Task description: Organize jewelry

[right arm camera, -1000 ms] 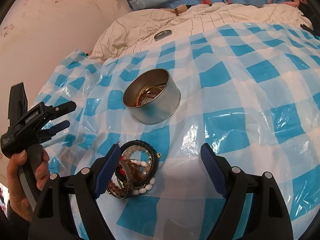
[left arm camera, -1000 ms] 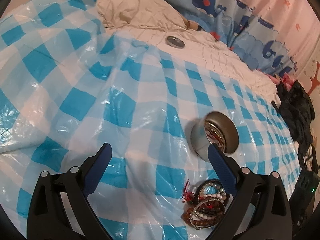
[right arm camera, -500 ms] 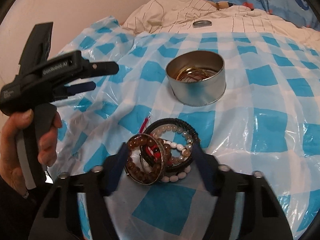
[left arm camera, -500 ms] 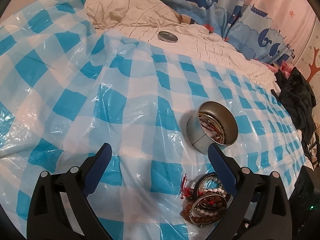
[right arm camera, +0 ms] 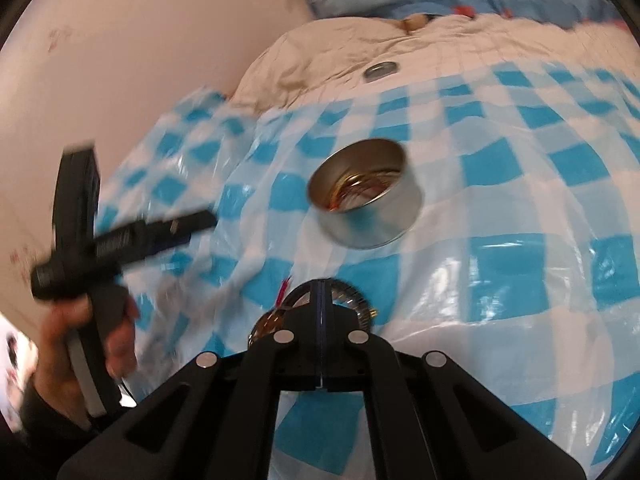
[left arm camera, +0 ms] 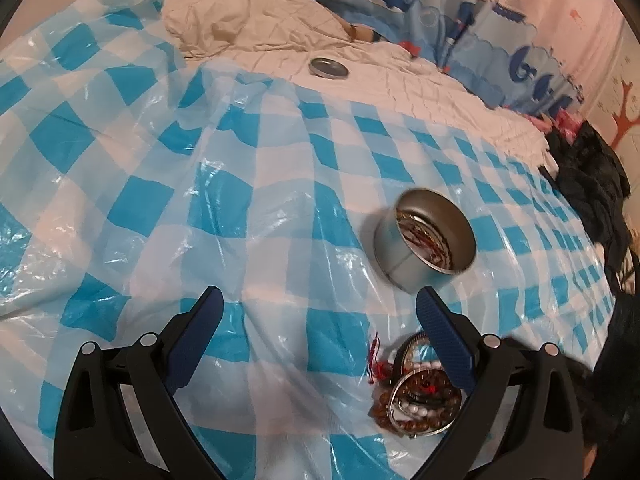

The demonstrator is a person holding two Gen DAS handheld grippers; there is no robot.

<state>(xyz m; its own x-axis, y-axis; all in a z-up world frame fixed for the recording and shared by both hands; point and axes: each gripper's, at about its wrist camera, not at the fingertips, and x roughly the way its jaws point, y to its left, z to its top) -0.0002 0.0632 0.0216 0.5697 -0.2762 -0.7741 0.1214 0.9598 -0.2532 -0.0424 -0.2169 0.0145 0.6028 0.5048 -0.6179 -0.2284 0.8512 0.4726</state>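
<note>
**Right gripper pinched shut at the bracelet pile**

Right black two-finger gripper (right arm camera: 322,292) with blue pads, fingers pressed together, tips down on the heap of beaded bracelets and metal bangles (left arm camera: 416,392); whether a bracelet sits between the pads, impossible to tell. Heap lying on the blue-and-white checked plastic sheet (left arm camera: 256,208), just in front of the round open silver tin (right arm camera: 366,198). Inside the tin, gold and red bangles already. Left black two-finger gripper (left arm camera: 320,320) spread wide, holding nothing, hovering over the sheet to the left of heap and tin. Farther back, 1 round metal lid (left arm camera: 329,68) on the cream quilt (left arm camera: 256,36).
</note>
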